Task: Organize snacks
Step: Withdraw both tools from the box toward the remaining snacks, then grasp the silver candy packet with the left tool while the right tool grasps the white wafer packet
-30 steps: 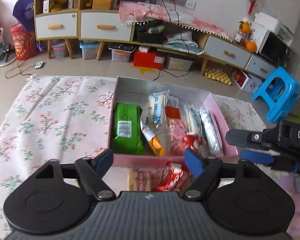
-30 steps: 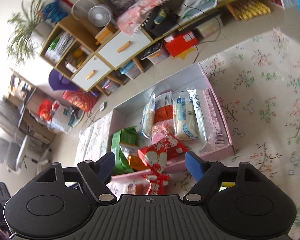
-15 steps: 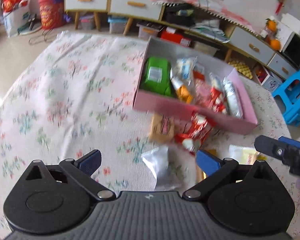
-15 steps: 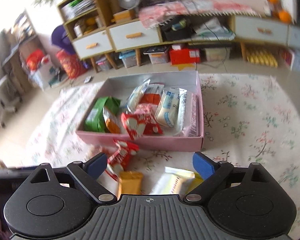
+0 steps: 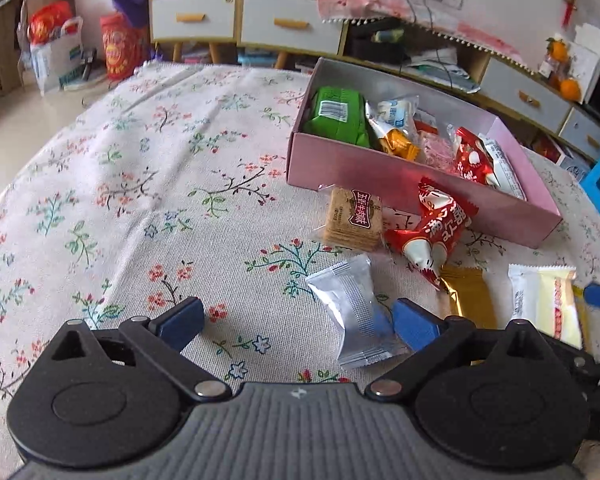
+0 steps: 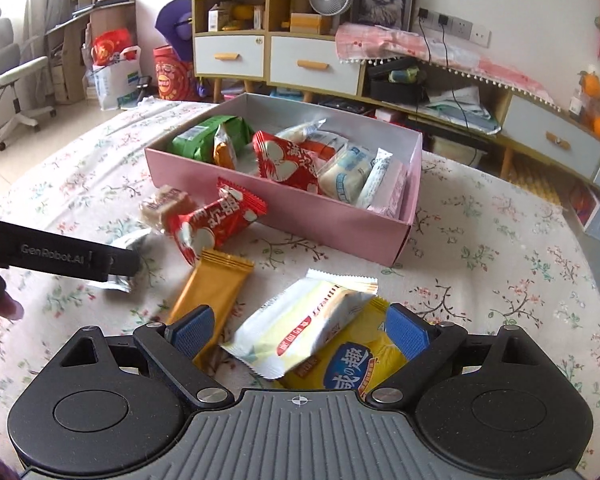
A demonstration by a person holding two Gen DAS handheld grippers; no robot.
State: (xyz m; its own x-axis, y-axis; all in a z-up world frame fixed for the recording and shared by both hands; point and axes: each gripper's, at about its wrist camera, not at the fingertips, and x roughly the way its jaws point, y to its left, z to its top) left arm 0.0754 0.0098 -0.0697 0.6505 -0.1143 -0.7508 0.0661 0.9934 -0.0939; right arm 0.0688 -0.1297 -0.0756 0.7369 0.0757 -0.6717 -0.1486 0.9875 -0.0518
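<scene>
Our left tongs [image 5: 296, 322] are wide open and hold nothing. The silver pack [image 5: 354, 312] lies by one pad. Our right tongs [image 6: 298, 330] gape over the white pack [image 6: 304, 324], near the table's front edge. Packs are light, crinkly, slippery; we pinch the middle.

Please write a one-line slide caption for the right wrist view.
Open right gripper hovering over a white-and-yellow snack packet, near the pink cardboard box of snacks.
</scene>
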